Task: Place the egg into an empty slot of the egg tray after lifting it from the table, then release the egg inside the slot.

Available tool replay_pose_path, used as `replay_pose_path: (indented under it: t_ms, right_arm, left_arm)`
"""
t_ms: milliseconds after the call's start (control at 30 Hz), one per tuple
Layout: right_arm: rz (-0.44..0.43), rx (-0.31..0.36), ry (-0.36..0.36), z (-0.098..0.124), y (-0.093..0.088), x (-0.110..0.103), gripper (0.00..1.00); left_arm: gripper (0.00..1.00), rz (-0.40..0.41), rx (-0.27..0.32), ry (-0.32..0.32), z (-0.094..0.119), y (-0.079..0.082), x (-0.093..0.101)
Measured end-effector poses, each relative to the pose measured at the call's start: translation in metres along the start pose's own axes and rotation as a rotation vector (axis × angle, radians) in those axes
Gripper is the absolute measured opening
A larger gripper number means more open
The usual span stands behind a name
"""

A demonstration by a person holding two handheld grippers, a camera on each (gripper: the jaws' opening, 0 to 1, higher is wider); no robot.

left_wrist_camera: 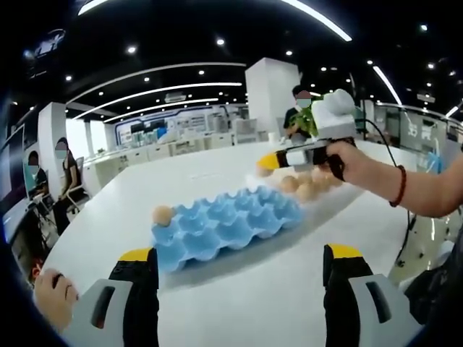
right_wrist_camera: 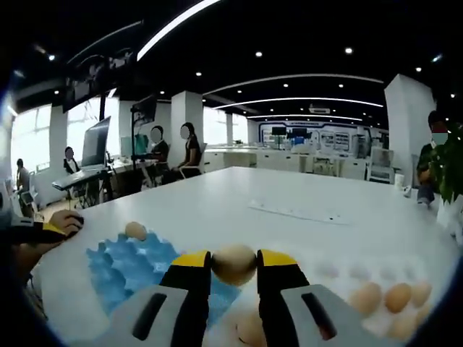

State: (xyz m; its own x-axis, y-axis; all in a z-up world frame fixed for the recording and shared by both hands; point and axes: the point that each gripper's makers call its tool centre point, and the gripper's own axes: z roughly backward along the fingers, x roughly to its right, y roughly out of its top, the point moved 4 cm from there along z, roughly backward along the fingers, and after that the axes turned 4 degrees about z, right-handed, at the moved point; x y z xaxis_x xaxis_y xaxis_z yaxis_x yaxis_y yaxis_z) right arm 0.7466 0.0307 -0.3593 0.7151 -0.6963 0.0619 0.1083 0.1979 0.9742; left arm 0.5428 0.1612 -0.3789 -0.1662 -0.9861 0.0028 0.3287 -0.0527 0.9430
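In the right gripper view, an egg (right_wrist_camera: 234, 264) is seen pinched between the yellow-tipped jaws of the right gripper (right_wrist_camera: 234, 269), held above the near edge of the blue egg tray (right_wrist_camera: 119, 267), in whose far corner slot a single egg (right_wrist_camera: 135, 230) is seated, while loose eggs (right_wrist_camera: 383, 298) are scattered on the white table (right_wrist_camera: 289, 195) to the right. In the left gripper view, the left gripper (left_wrist_camera: 239, 264) is shown with its jaws spread wide and nothing between them, the tray lying just beyond on the table. Further off, seated people (right_wrist_camera: 189, 148) and desks are visible.
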Motion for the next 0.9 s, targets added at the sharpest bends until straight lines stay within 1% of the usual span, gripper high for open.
replay_pose_path:
  t_ms: [200,367,600,900]
  right_arm:
    - [0.017,0.002,0.03,-0.002,0.003,-0.013,0.26]
    - [0.018,-0.005,0.049,-0.005,0.002,-0.019,0.26]
    - [0.043,-0.006,0.104,-0.013,0.004,-0.04,0.26]
    - [0.062,-0.009,0.152,-0.025,0.006,-0.063,0.26]
  left_arm:
    - [0.96,0.003,-0.002,0.002,0.002,-0.002,0.0]
    - [0.96,-0.001,-0.006,0.002,0.001,-0.002,0.0]
    - [0.96,-0.004,-0.009,-0.001,0.0,-0.003,0.0]
    - [0.96,-0.003,-0.009,0.002,0.002,-0.004,-0.003]
